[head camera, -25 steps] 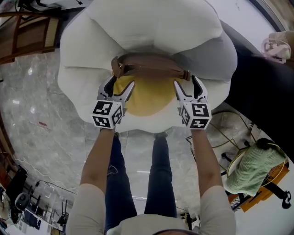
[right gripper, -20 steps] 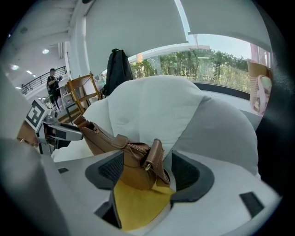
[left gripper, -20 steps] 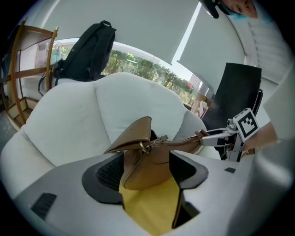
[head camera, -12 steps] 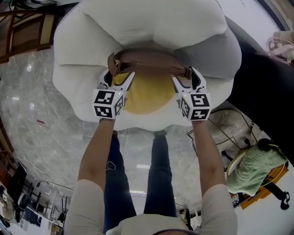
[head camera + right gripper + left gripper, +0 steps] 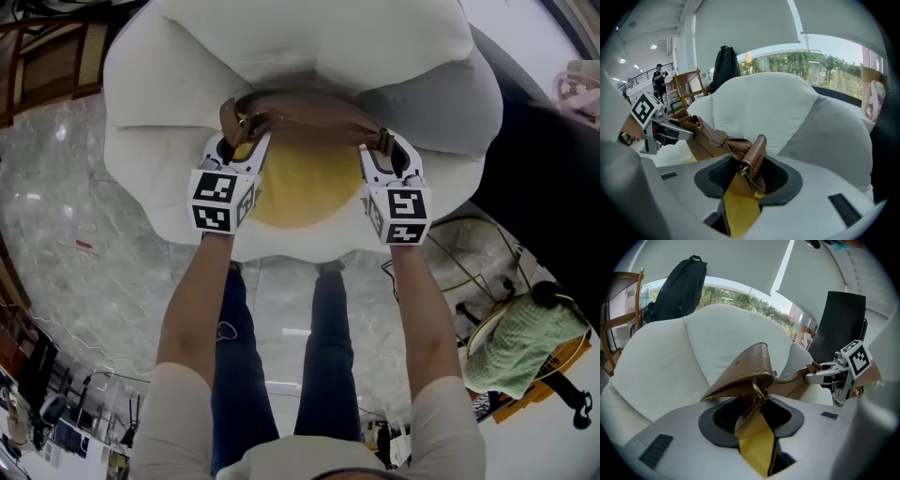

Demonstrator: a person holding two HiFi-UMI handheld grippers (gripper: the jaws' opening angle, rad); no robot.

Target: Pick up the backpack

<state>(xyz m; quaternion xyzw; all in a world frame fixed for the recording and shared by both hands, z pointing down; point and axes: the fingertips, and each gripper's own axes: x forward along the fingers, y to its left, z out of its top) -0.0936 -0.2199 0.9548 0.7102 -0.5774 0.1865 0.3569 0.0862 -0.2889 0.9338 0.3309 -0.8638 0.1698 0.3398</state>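
Backpack (image 5: 309, 112): tan-brown grained leather, zip along the top (metal rings at the strap ends).
Pose: lying crosswise, both ends bent upward.
Place: on the white cushion (image 5: 309, 37), at the far edge of its yellow centre (image 5: 300, 187).

Site note: I read this as a large open hall, half lounge, half work space. Evidence: polished marble floor (image 5: 84, 216), tall windows (image 5: 825, 58) onto trees, a mezzanine railing (image 5: 640, 77) under ceiling lights (image 5: 654, 46), a white cushioned seat (image 5: 281, 47), a wooden chair (image 5: 689, 82), and loose cables (image 5: 457, 272).
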